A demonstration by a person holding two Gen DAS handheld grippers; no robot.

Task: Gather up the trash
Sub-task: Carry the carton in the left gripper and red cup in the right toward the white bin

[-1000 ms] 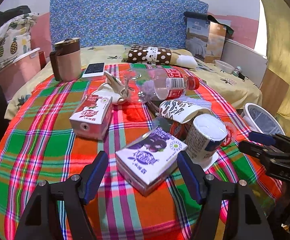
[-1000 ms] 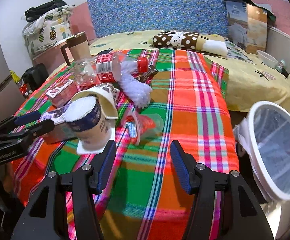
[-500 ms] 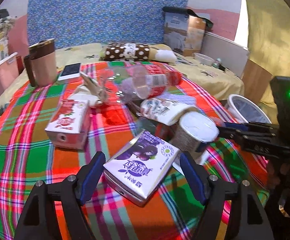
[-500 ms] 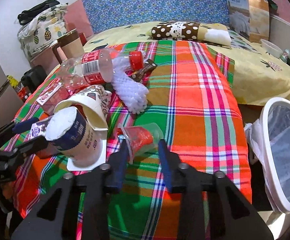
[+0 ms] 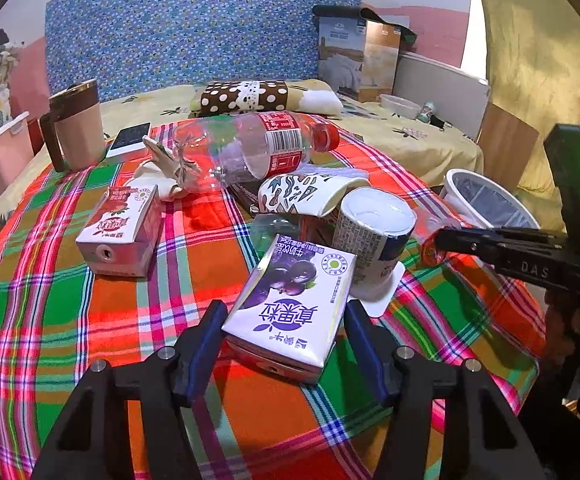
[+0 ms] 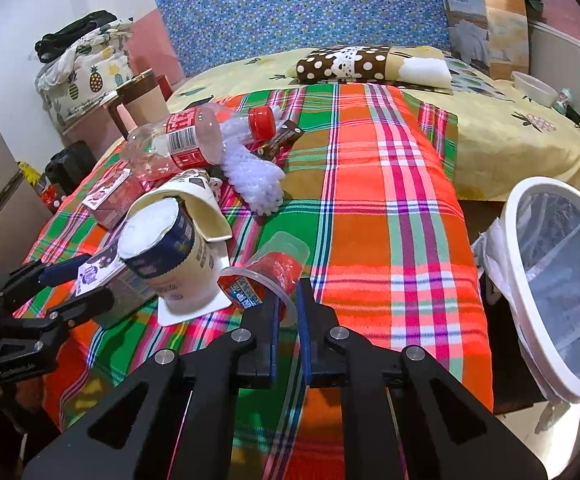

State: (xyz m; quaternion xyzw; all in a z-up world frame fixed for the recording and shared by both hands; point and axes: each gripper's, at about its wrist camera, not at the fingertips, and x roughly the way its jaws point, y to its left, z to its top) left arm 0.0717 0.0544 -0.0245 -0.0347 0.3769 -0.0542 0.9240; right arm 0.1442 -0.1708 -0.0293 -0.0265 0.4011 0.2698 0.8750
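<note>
Two grippers are working over the plaid blanket (image 6: 390, 184): the right gripper (image 6: 287, 312), jaws just closed, is pinching a red jelly cup's (image 6: 273, 268) rim; the left gripper (image 5: 281, 332), jaws narrowing but open, is straddling a purple milk carton (image 5: 290, 304). A lined bin (image 6: 558, 280) is standing right.

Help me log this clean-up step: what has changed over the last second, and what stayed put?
The right gripper closed on the rim of the clear plastic jelly cup with red contents. The left gripper moved in around the purple grape milk carton; its jaws have just been narrowing, with gaps still showing. The clear plastic bottle, red milk carton and white lined bin stayed put.
</note>
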